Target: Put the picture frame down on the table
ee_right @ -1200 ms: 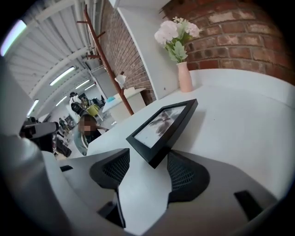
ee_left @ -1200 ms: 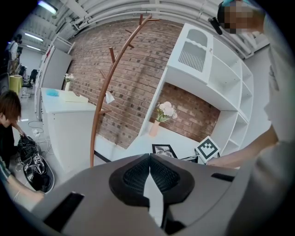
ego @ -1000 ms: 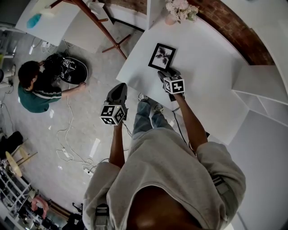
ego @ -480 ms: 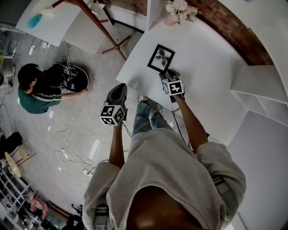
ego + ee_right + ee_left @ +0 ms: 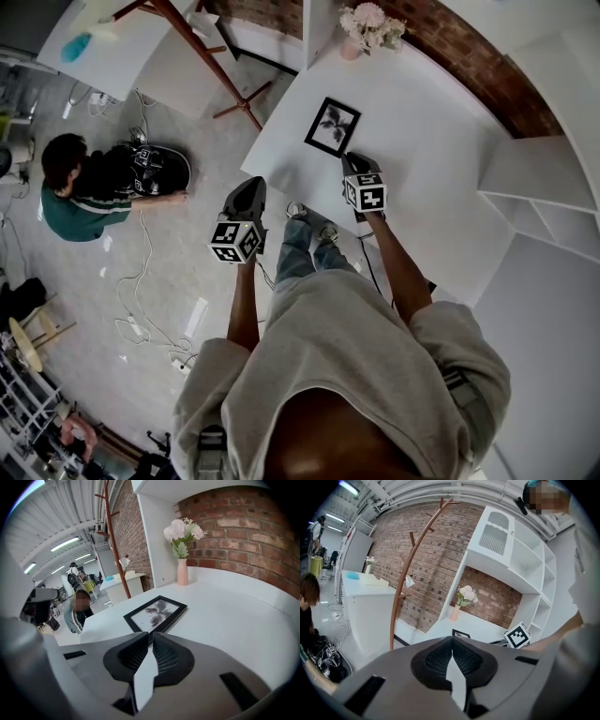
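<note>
On table, picture frame lies lengthwise toward vase.

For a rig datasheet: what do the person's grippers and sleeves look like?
Left gripper and right gripper: broad grey shells, black ribbed pads, each bearing a cube with black-and-white square markers. The light grey top leaves the forearms bare. The right jaws have just been closing on nothing.

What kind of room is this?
Probably a lab or studio dressed like a home: a brick wall, a white table with a picture frame and flower vase, yet cables trail across the floor.
</note>
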`<state>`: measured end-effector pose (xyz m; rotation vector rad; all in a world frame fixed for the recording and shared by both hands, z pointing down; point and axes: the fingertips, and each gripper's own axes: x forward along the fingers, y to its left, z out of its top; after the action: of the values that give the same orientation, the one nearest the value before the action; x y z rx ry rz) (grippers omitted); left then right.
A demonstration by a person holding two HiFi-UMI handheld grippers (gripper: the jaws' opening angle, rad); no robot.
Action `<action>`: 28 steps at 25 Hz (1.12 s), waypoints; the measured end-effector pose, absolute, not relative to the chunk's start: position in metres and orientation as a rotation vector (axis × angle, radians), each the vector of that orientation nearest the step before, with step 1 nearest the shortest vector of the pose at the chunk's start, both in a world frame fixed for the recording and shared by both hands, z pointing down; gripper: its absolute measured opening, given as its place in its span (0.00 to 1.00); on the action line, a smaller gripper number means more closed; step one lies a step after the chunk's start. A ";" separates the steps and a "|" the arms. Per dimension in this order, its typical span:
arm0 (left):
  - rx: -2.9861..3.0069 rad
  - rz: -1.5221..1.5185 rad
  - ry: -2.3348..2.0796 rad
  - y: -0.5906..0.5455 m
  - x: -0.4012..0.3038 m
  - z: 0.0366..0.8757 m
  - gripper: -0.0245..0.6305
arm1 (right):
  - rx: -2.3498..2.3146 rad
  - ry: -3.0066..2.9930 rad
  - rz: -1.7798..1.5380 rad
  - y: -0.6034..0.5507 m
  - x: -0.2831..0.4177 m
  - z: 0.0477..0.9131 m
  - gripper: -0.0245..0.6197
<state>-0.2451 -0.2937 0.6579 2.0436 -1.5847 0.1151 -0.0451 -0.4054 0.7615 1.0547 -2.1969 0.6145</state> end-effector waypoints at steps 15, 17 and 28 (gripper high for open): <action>2.095 0.105 -1.595 -0.295 -0.218 0.632 0.06 | 1.156 -2.393 0.516 -0.396 -0.020 0.681 0.08; 2.101 0.106 -1.600 -0.298 -0.217 0.628 0.06 | 1.166 -2.430 0.482 -0.398 -0.018 0.663 0.08; 2.166 0.074 -1.651 -0.318 -0.211 0.592 0.06 | 1.239 -2.550 0.348 -0.403 0.002 0.586 0.08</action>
<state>-0.2107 -0.3176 0.5917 2.1664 -1.6510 0.0742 0.0023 -0.4025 0.5860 1.2389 -2.5496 0.3477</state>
